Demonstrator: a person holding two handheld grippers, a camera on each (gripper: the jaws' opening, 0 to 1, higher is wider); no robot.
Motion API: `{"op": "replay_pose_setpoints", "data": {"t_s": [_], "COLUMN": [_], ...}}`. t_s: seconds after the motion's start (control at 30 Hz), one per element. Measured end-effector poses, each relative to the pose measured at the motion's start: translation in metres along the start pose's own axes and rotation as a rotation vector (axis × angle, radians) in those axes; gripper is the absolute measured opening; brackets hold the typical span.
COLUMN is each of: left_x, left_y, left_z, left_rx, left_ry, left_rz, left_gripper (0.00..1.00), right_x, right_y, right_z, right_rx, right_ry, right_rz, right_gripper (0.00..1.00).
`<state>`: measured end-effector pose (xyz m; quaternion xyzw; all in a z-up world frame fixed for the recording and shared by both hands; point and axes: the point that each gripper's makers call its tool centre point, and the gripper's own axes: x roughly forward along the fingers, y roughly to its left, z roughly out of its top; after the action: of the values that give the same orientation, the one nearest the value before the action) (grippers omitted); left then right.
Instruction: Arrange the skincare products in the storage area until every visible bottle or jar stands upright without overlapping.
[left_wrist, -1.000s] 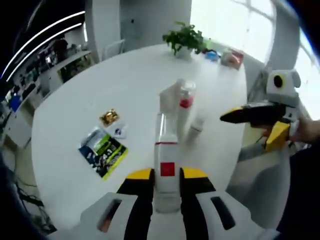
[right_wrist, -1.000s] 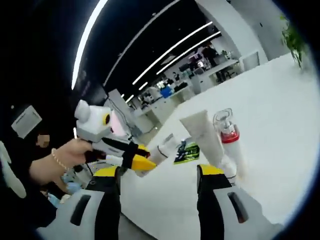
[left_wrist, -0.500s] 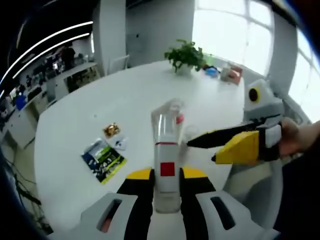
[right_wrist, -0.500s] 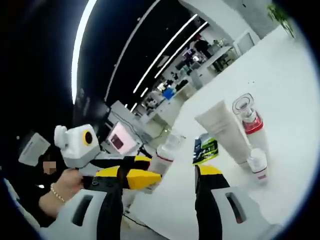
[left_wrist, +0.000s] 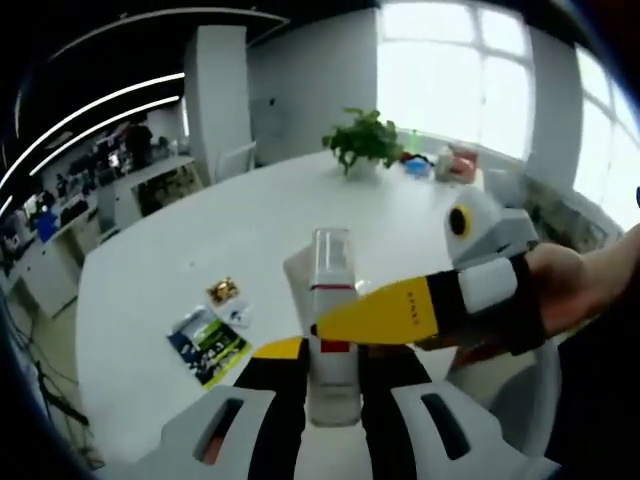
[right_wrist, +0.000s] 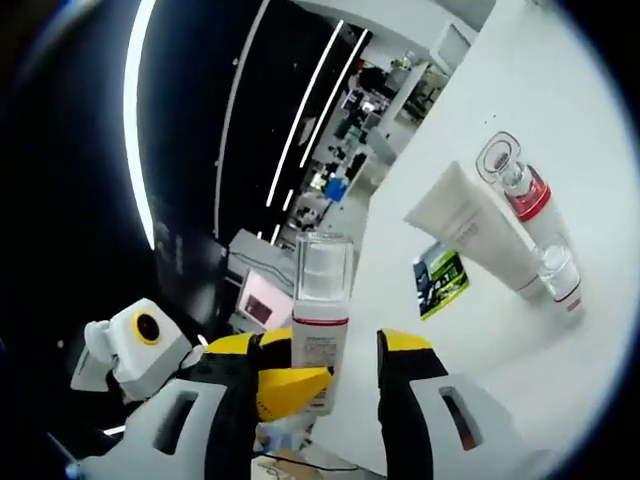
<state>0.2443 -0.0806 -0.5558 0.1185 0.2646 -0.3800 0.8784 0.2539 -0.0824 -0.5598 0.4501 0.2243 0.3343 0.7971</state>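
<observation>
Right gripper now flanks left-held bottle.

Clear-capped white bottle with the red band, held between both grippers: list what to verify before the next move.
1. Left gripper grip on white bottle with clear cap and red band: ok, jaws shut on its lower body.
2. Right gripper straddles that bottle: ok, jaws open with gaps showing.
3. Cap seated: ok.
4. White tube, red-collared bottle and small clear-capped bottle upright on white table: ok.
5. Those three apart from one another: cannot tell.
</observation>
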Motion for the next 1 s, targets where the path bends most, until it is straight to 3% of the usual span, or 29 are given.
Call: {"op": "replay_pose_setpoints", "data": {"t_s": [0.37,0.53,0.6,0.87,1.0], "left_x": [-0.004,-0.007,-0.007,-0.011,-0.02], "left_y": [0.003,0.002,0.002,-0.003,-0.011], "left_z": [-0.002,-0.003,-0.004,-0.012,-0.013], "left_rx": [0.01,0.031,0.033,0.071,0.046], "left_ry": [0.005,0.01,0.01,0.01,0.004], "left_rz": [0.02,0.027,0.028,-0.011,-0.074], "left_gripper": [0.2,0.2,0.2,0.24,0.36], "right_x": [0.002,0.003,0.003,0.0,-0.004], "right_y": [0.007,0.008,0.009,0.007,0.007], "right_z": [-0.005,-0.006,-0.007,-0.011,-0.005], "right_rx": [0.034,0.054,0.057,-0.12,-0.218], "right_ry": [0.001,-0.004,0.004,0.061,0.08], "right_rz": [0.009,0.012,0.018,0.022,0.038], "right_gripper": [0.37,0.21,0.21,0.2,0.2]}}
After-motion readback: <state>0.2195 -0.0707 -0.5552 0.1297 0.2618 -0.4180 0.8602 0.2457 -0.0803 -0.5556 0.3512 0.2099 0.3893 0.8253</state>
